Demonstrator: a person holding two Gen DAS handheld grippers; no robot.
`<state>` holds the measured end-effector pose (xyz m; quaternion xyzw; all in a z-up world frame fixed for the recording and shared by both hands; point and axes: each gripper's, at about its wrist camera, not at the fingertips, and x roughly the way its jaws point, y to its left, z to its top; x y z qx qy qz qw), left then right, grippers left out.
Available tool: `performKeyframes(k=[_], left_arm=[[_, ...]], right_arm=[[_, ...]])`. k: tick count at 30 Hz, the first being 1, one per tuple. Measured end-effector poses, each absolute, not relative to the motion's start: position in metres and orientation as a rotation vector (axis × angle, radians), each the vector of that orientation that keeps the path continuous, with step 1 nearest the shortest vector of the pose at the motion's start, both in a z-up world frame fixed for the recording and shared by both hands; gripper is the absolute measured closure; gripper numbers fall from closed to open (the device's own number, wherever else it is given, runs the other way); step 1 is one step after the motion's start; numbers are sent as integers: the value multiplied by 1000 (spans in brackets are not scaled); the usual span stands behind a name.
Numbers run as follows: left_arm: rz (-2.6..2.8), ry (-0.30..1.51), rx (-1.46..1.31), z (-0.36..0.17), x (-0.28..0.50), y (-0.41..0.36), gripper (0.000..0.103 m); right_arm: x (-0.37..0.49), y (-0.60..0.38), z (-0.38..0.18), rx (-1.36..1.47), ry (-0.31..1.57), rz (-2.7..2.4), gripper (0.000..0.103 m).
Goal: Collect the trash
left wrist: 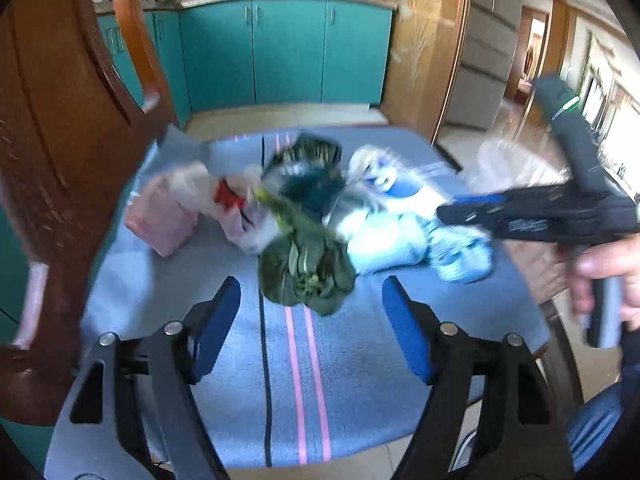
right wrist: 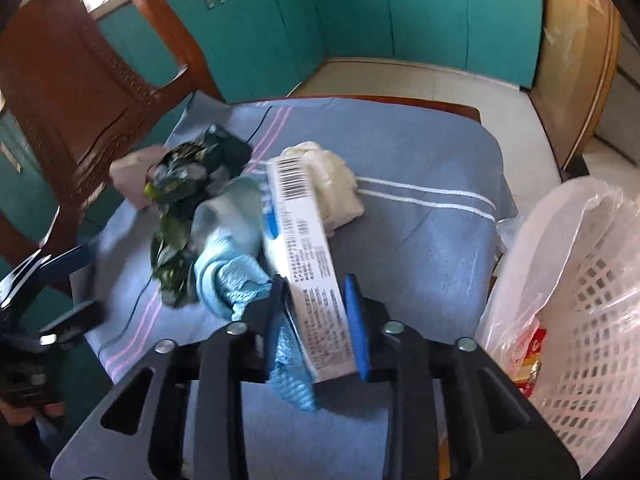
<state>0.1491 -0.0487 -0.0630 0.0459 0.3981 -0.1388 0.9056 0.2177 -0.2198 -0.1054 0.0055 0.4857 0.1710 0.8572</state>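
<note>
A pile of trash lies on the blue striped towel [left wrist: 224, 344]: a dark green leafy bundle [left wrist: 304, 272], a pink packet [left wrist: 160, 224], crumpled clear wrappers [left wrist: 224, 196] and pale blue covers [left wrist: 460, 256]. My left gripper [left wrist: 311, 286] hangs open just in front of the leafy bundle, with nothing between its fingers. My right gripper [right wrist: 316, 284] is shut on a long white and blue box [right wrist: 300, 236] with a barcode, and a pale blue mesh cover [right wrist: 236, 280] is bunched against its left pad. A crumpled white tissue wad [right wrist: 336, 184] lies behind the box.
A white lattice basket [right wrist: 592, 320] lined with a clear plastic bag stands at the towel's right edge, with red packaging inside. A carved wooden chair back [left wrist: 60, 160] rises at the left. Teal cabinets [left wrist: 280, 48] stand beyond the table, across a strip of tiled floor.
</note>
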Motion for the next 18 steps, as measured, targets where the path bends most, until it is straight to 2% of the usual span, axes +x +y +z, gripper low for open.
performKeyframes(k=[2, 9, 11, 12, 14, 18], left_arm=[[-274, 844, 84, -76, 159, -50, 28], [-241, 887, 22, -97, 192, -49, 31], [-255, 908, 7, -103, 198, -48, 61], [-258, 909, -3, -104, 197, -46, 65], [-261, 900, -5, -102, 195, -44, 80], [-292, 852, 16, -89, 185, -40, 89]], right_arm=[[211, -220, -98, 16, 997, 355, 83], [176, -230, -50, 60, 837, 347, 84], [165, -234, -39, 85, 795, 354, 84], [162, -237, -35, 93, 781, 349, 84], [155, -241, -28, 124, 753, 345, 84], [144, -246, -21, 136, 725, 344, 84]])
